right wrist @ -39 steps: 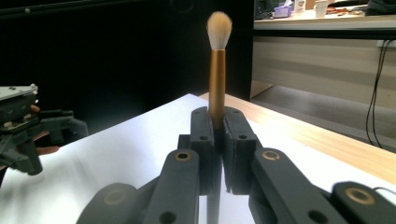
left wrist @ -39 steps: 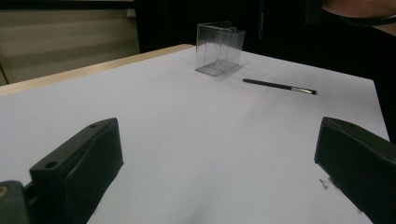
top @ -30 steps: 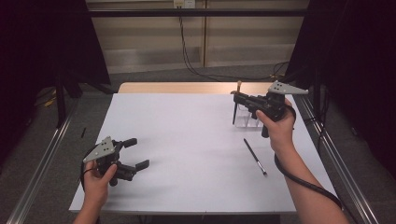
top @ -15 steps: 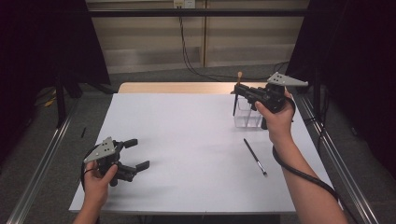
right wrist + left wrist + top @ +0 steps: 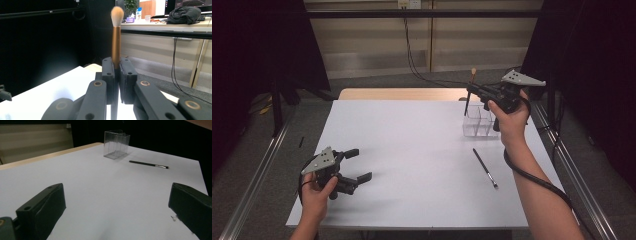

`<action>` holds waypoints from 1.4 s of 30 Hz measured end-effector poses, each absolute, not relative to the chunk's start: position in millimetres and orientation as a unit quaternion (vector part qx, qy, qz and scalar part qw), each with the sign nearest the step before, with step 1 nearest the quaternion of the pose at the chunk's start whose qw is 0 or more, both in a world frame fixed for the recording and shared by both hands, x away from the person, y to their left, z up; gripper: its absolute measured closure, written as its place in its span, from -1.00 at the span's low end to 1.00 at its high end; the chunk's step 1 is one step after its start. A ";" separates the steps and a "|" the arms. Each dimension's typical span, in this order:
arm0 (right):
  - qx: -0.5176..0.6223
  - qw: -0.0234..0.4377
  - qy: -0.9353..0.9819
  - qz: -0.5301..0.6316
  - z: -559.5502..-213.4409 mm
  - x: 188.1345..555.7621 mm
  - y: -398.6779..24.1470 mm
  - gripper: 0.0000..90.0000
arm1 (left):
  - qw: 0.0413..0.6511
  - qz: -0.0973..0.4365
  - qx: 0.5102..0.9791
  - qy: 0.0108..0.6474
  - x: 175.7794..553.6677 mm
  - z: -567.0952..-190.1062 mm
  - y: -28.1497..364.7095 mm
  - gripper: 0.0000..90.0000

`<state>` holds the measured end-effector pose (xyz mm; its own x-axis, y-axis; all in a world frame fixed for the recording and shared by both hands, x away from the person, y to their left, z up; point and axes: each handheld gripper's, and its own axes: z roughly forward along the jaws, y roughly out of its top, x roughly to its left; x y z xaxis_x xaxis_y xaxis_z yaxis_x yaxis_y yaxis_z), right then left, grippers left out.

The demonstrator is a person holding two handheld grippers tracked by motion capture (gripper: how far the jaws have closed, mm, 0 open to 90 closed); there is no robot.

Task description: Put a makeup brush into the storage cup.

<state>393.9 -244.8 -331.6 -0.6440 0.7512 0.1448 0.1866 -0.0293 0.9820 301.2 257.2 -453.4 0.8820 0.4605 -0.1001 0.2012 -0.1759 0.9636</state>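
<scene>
two black jaws of right gripper (image 5: 115,75) pinch upright copper-ferruled, soft-bristled brush (image 5: 116,37) above clear plastic box (image 5: 479,121); left gripper (image 5: 358,164) gapes empty.

A white worktop (image 5: 412,165) fills the middle of the high view, with a strip of bare wood (image 5: 402,94) along its far edge. A thin dark brush (image 5: 484,167) lies flat right of centre in that view, its metal end toward the lower right; in the left gripper view it lies at upper right (image 5: 148,164). Metal rails (image 5: 257,170) run along both sides of the worktop. Black cables (image 5: 417,55) hang down the pale wall at top centre. In the right gripper view's upper right, a desk (image 5: 175,23) carries a dark bundle of cloth (image 5: 186,14), a cup and small boxes.
</scene>
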 end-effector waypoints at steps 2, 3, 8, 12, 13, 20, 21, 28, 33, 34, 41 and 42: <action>0.358 0.227 0.660 0.620 -332.5 395.5 -244.7 0.87 | 0.604 0.107 0.759 0.218 301.3 -453.7 257.2 -0.98; 0.357 0.230 0.660 0.620 -332.9 396.4 -244.3 0.87 | 0.604 0.107 0.759 0.218 301.3 -453.6 257.2 -0.98; 0.360 0.233 0.655 0.622 -332.9 399.4 -243.4 0.87 | 0.604 0.107 0.759 0.217 301.1 -453.6 257.1 -0.98; 0.361 0.241 0.657 0.617 -332.1 401.4 -242.5 0.87 | 0.604 0.107 0.760 0.215 301.1 -453.6 256.7 -0.98; 0.362 0.244 0.658 0.614 -332.0 401.8 -242.4 0.87 | 0.604 0.107 0.760 0.216 300.9 -453.5 256.7 -0.98; 0.374 0.250 0.651 0.611 -335.5 405.8 -249.9 0.87 | 0.604 0.107 0.760 0.214 300.9 -453.8 257.2 -0.98; 0.376 0.253 0.650 0.610 -336.1 406.0 -251.2 0.87 | 0.604 0.107 0.760 0.214 300.9 -453.9 257.0 -0.98; 0.387 0.262 0.648 0.601 -342.6 410.0 -257.4 0.86 | 0.603 0.107 0.761 0.212 300.8 -453.8 256.0 -0.98; 0.392 0.265 0.649 0.596 -347.6 413.9 -259.1 0.87 | 0.602 0.106 0.761 0.217 301.1 -455.0 256.2 -0.98; 0.393 0.266 0.648 0.595 -348.3 414.7 -259.2 0.87 | 0.602 0.106 0.761 0.216 301.0 -455.0 256.2 -0.98; 0.399 0.271 0.649 0.589 -354.7 417.8 -261.1 0.87 | 0.604 0.105 0.761 0.215 300.6 -455.1 256.6 -0.98; 0.399 0.272 0.649 0.589 -355.9 418.2 -261.3 0.86 | 0.603 0.104 0.761 0.215 300.6 -455.2 256.4 -0.98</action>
